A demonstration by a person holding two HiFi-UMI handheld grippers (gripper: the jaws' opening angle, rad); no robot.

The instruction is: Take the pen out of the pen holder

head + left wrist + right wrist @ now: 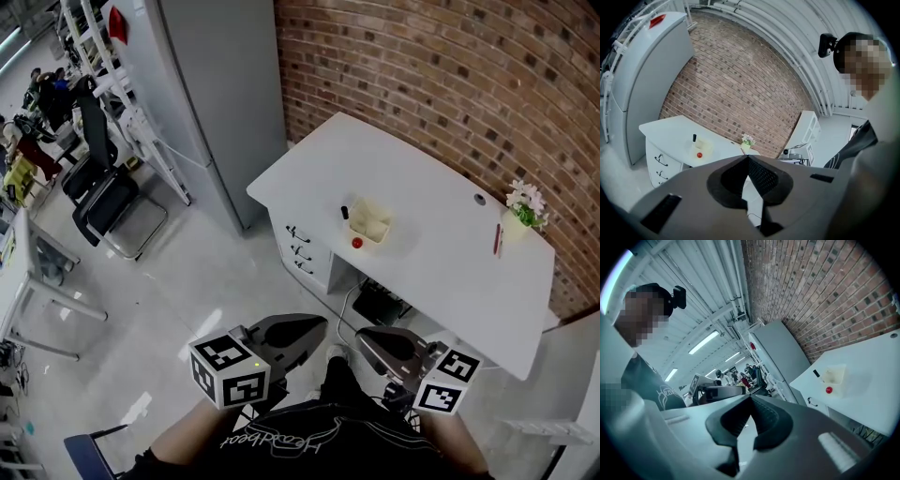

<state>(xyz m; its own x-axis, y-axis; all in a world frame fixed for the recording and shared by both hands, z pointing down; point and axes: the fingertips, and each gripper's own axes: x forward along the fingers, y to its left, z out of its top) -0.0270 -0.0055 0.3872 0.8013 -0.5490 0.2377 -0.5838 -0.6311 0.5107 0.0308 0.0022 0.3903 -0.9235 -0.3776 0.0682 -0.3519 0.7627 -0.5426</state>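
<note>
A cream pen holder (369, 223) stands on the white desk (441, 281) by the brick wall. A black-capped pen (344, 212) pokes up at its left side, and a red-knobbed item (357, 243) shows at its front. Both grippers hang low near my body, well short of the desk. The left gripper (321, 325) and the right gripper (362, 337) are shut with nothing between their jaws. In the left gripper view the left gripper (746, 155) points toward the holder (704, 146). The right gripper (751, 396) has the holder (834, 377) off to its right.
A tall grey cabinet (216, 103) stands left of the desk, with black chairs (103, 192) beyond it. Desk drawers (300, 248) face me. A flower pot (523, 208) and a red pen (498, 238) lie at the desk's right end.
</note>
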